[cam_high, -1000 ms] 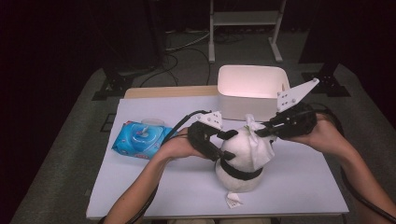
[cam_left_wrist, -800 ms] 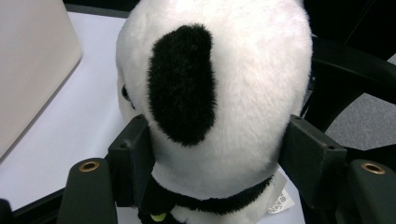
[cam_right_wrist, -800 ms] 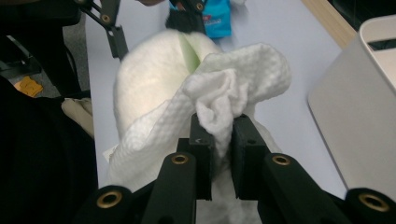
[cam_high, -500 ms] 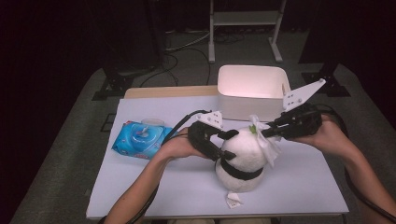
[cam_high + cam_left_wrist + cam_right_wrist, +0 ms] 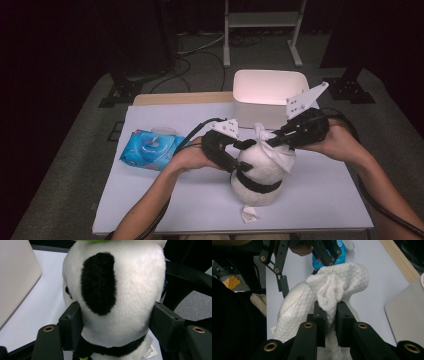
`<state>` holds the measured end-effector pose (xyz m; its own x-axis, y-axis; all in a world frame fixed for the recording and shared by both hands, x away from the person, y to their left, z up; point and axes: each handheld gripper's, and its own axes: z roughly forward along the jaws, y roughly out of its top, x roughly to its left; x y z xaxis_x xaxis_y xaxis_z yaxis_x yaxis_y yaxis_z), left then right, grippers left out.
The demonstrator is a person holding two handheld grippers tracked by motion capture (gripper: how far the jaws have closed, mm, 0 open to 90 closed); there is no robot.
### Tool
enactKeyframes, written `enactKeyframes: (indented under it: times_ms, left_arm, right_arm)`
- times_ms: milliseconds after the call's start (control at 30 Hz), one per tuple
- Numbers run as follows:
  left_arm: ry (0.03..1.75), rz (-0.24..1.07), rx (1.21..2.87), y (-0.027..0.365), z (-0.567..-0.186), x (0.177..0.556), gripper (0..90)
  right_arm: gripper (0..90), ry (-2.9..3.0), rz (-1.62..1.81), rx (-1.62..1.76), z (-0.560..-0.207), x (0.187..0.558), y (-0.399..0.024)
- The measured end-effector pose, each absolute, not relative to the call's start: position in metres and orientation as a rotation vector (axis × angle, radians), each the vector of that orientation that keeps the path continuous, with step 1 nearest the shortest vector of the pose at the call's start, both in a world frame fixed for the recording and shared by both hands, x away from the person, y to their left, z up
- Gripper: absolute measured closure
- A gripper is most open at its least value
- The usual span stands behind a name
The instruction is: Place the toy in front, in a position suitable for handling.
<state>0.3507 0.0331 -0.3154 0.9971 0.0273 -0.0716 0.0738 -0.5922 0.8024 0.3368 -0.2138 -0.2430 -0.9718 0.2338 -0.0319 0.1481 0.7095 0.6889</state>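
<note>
A black-and-white plush panda (image 5: 260, 175) sits upright near the table's front edge. My left gripper (image 5: 235, 155) comes in from the left and is shut on the plush (image 5: 115, 290), its pads (image 5: 72, 325) pressing into both sides of it just above the black neck band. My right gripper (image 5: 272, 141) reaches in from the right, shut on a bunched white wipe (image 5: 337, 282) that drapes over the top of the toy. In the right gripper view the jaws (image 5: 329, 312) pinch a fold of the wipe, with the left gripper's black links beyond it.
A blue pack of wet wipes (image 5: 150, 148) lies at the table's left. A white bin (image 5: 270, 95) stands at the back, just behind the toy. A small white label (image 5: 248, 215) pokes out under the plush. The table's front edge is close.
The right gripper with the wipe slid slightly right, then back left over the toy's top. The left gripper and the plush stayed put.
</note>
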Motion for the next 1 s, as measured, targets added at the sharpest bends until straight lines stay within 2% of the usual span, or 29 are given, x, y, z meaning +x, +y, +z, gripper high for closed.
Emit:
enactKeyframes:
  times_ms: [333, 467, 600, 667, 767, 1000]
  left_arm:
    - [0.097, -0.084, 2.187, 0.039, -0.321, 0.356, 31.0]
    - [0.108, -0.106, 2.162, 0.039, -0.328, 0.355, 23.3]
    - [0.126, -0.137, 2.156, 0.041, -0.337, 0.357, 20.0]
    - [0.121, -0.145, 2.144, 0.041, -0.339, 0.358, 20.2]
    - [0.137, -0.163, 2.082, 0.044, -0.344, 0.362, 30.2]
    - [0.136, -0.144, 2.077, 0.049, -0.332, 0.363, 34.2]
  right_arm:
    - [79.7, 2.779, 1.093, 0.403, -0.255, 0.333, -0.243]
    - [79.8, 2.777, 1.118, 0.425, -0.262, 0.331, -0.248]
    - [79.8, 2.779, 1.112, 0.432, -0.263, 0.331, -0.249]
    - [79.8, 2.779, 1.111, 0.434, -0.264, 0.331, -0.249]
    - [79.8, 2.767, 1.113, 0.440, -0.265, 0.331, -0.248]
    - [79.9, 2.751, 1.192, 0.443, -0.262, 0.333, -0.250]
